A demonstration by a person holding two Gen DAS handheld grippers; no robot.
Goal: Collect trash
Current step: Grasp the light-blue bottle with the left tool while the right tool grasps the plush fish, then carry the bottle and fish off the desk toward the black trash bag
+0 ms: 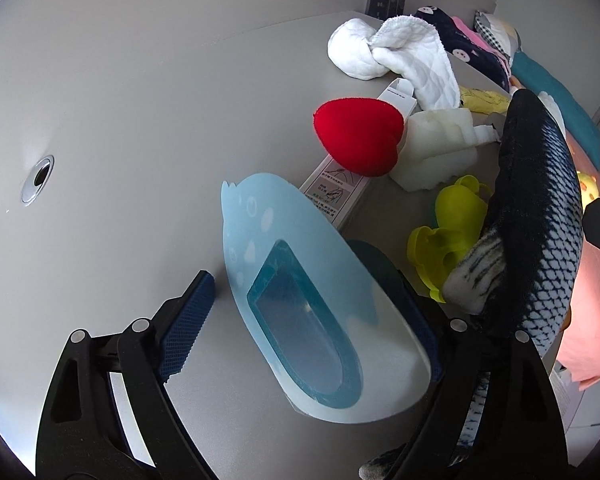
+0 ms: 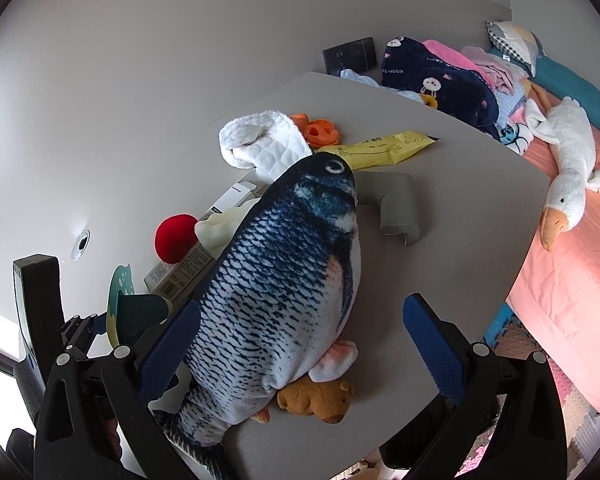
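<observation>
Grey laminate, pale and bare at its left, is what we see of the desk (image 1: 132, 128), with a round chrome grommet (image 1: 38, 179) set into it. Moving right in the left wrist view, our left tool (image 1: 312, 320) stands wide, its blue-padded fingers on either side of a light blue bird-shaped plastic card (image 1: 300, 280) with a darker window; whether the pads touch it we cannot tell. Beyond the card lies a long white printed box (image 1: 336, 184), and a red plush heart (image 1: 358, 136) rests on it, touching a chunk of white foam (image 1: 436, 148). Behind these sits a knotted white quilted cloth (image 1: 388, 52). Further right are yellow-green plastic toys (image 1: 448, 236), then the plush fish (image 1: 540, 216) standing tall at the edge.

In the right wrist view, our right tool (image 2: 300, 344) is also wide. Its left pad (image 2: 168, 352) lies against the fish's (image 2: 284, 280) flank, while the right pad stands apart from it. A small brown plush animal (image 2: 320, 400) lies under the fish's fin. Past the fish's head are an orange plastic toy (image 2: 318, 130), a yellow paper packet (image 2: 384, 146) and a grey angled corner guard (image 2: 396, 208). At far right, a white plush goose (image 2: 568, 168) lies on the pink bed (image 2: 560, 280).
</observation>
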